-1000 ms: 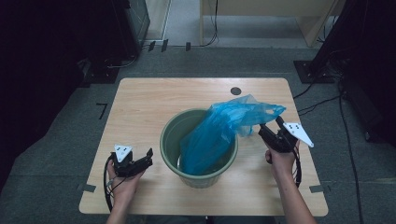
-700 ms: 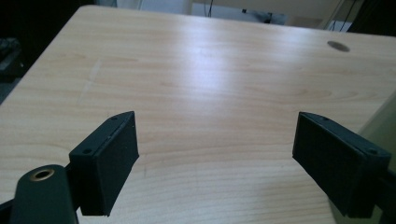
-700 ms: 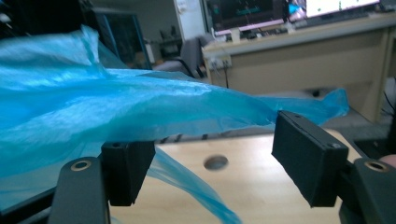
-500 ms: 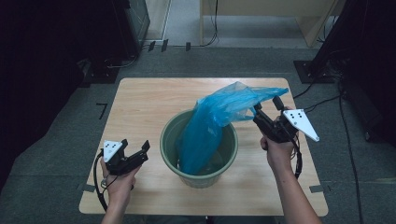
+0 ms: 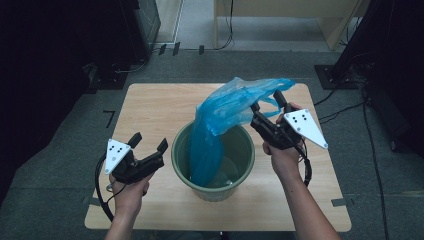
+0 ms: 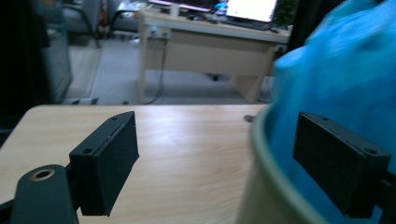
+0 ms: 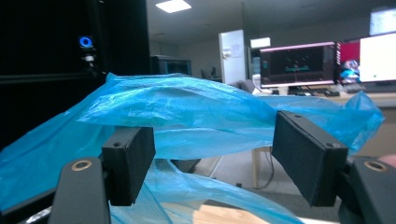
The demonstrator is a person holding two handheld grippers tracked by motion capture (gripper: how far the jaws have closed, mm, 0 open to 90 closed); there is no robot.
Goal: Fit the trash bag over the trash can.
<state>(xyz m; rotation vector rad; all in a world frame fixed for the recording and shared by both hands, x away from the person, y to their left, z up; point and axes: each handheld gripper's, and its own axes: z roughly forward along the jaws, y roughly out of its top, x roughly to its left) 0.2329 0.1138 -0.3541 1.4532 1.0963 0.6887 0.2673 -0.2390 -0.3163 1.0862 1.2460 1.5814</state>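
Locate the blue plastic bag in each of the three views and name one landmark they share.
High view: the blue plastic bag rises from the green bin at centre toward the right gripper.
Left gripper view: right side, above the bin's rim.
Right gripper view: across the middle, draped over and past both jaws.
Shared landmark: the wooden table.

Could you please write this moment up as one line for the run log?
right gripper: open, blue bag draped over its jaws, lifted above green bin | left gripper: open, beside bin | bag's lower end inside bin
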